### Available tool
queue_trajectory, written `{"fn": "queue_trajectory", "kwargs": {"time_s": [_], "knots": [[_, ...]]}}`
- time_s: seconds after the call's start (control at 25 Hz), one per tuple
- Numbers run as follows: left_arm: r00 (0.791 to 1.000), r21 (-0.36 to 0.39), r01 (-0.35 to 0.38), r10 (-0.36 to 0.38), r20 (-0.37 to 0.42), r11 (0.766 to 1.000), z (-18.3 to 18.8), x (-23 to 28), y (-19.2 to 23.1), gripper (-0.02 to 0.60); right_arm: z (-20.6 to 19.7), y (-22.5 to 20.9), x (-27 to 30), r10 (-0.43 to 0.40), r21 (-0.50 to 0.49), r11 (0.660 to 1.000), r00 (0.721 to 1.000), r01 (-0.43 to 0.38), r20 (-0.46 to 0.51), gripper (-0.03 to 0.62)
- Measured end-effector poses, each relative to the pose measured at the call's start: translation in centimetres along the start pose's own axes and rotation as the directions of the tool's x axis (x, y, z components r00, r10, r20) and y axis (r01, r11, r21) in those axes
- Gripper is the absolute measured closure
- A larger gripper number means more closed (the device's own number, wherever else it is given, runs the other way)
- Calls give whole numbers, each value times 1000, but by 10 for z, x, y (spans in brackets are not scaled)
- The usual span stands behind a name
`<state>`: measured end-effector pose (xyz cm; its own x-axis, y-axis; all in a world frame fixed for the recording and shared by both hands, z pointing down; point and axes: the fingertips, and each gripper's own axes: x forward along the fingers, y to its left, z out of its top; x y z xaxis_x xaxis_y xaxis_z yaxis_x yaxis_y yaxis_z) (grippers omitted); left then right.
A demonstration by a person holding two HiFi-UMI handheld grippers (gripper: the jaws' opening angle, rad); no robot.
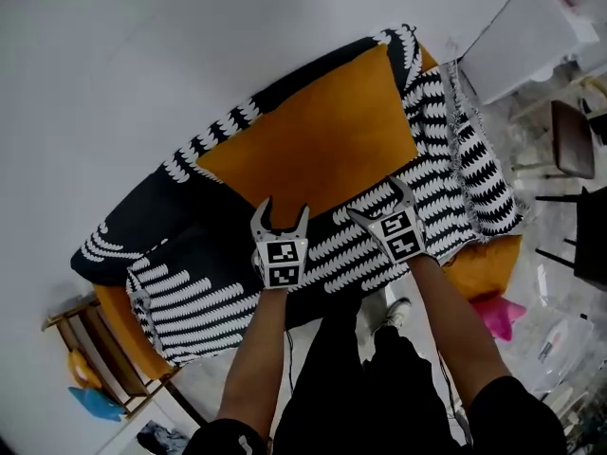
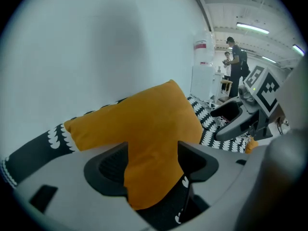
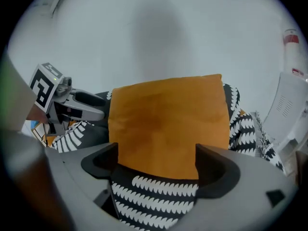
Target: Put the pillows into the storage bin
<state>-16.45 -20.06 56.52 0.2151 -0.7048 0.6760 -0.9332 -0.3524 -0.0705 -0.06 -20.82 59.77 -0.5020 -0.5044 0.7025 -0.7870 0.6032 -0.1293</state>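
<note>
A low orange couch [image 1: 486, 265] stands along the white wall [image 1: 190, 45]. Its own fabric shows only at the two ends. Nearly all of it is covered by a black-and-white patterned throw [image 1: 446, 169], which hangs over the front edge and has a fringe along the right end. A large orange pillow [image 1: 322, 140] lies on the throw, toward the back and touching the wall side. At the left end is a darker piece with white scallop marks [image 1: 106, 241]. I cannot tell whether it is a second pillow or a fold of the throw.
</note>
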Motion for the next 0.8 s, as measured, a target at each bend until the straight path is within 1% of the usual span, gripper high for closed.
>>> {"fn": "queue_trajectory", "kwargs": {"time_s": [0.16,0.24,0.4,0.52,0.68,0.8], "knots": [[1000,-78,-10,9,-14,997,-13,7,37,253,30,-2,26,-19,-41,999,1000,18,-15,74],[999,-116,-28,26,-20,993,-19,13,50,253,40,-5,36,-26,-69,997,999,24,-21,72],[996,-207,-87,87,-11,974,-29,25,83,252,55,-19,62,-60,-87,995,998,57,-28,57],[995,-259,-102,100,-22,961,-43,36,102,242,59,-39,82,-101,-76,992,994,98,-38,45],[994,-273,-111,106,-32,956,-55,48,111,232,62,-68,94,-130,-62,990,990,127,-46,36],[991,-259,-132,129,-29,957,-56,60,111,230,62,-109,102,-157,-5,988,987,157,-30,25]]}}
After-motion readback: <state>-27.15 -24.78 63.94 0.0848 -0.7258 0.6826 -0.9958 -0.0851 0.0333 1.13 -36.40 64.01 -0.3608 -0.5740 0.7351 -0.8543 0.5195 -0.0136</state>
